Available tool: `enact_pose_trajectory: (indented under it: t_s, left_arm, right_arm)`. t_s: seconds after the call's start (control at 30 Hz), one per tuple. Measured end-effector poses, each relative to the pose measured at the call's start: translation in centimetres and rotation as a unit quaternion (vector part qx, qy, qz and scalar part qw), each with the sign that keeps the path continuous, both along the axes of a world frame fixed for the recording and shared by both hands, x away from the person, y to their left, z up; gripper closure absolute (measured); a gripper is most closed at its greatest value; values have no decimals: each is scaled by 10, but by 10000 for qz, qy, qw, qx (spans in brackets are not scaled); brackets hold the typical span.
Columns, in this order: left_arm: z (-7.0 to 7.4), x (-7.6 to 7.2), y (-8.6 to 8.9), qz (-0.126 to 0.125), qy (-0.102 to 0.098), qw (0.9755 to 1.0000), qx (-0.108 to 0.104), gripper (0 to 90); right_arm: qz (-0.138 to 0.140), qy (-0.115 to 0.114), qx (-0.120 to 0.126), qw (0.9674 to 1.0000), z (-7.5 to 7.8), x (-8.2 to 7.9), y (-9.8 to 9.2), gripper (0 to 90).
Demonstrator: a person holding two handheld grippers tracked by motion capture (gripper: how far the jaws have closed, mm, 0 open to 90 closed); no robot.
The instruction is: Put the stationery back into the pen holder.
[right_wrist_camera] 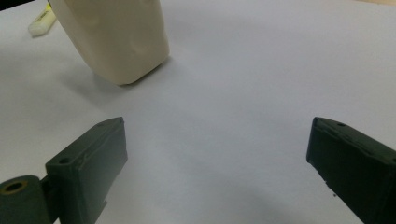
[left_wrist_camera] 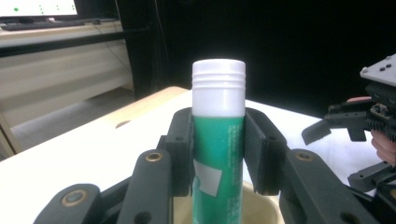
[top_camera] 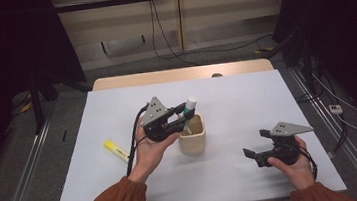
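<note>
A green glue stick with a white cap [top_camera: 190,107] [left_wrist_camera: 218,140] stands upright between the jaws of my left gripper [top_camera: 185,111] [left_wrist_camera: 218,149], which is shut on its green body. Its lower end is inside the mouth of a cream holder cup [top_camera: 192,135] [left_wrist_camera: 261,205] [right_wrist_camera: 116,37] at the middle of the white table. My right gripper [top_camera: 254,145] [right_wrist_camera: 217,158] is open and holds nothing; it hovers low over the table to the right of the cup. It also appears in the left gripper view, as the far gripper [left_wrist_camera: 355,140].
A yellow highlighter [top_camera: 115,151] [right_wrist_camera: 41,22] lies on the white table [top_camera: 236,99] left of my left forearm. The left gripper's cable trails over the table beside it. The wooden table edge [top_camera: 179,74] runs along the far side; cables lie on the floor beyond.
</note>
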State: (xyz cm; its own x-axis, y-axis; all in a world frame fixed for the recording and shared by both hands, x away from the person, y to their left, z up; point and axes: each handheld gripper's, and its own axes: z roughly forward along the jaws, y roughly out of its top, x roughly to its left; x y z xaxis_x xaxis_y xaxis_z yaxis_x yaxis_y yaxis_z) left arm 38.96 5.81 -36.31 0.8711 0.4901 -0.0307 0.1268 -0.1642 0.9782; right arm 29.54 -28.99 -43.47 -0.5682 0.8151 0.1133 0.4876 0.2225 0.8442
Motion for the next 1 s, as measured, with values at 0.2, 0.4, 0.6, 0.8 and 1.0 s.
enact_pose_trajectory:
  t_s: [0.2,0.4,0.6,0.8,1.0]
  left_arm:
    - [-6,2,-2,6,22,10000,96,658]
    - [-15,1,-4,-22,45,9998,212,658]
    - [-19,0,-5,-82,39,9995,306,658]
    - [-20,-1,-5,-98,144,9990,411,656]
    - [-11,-5,-3,6,61,9991,412,505]
  right_arm:
    - [-6,10,17,10000,0,0,0,52]
    - [7,13,9,10000,0,0,0,52]
    - [16,2,11,10000,0,0,0,52]
    - [29,0,4,10000,0,0,0,52]
    - [33,22,17,10000,0,0,0,51]
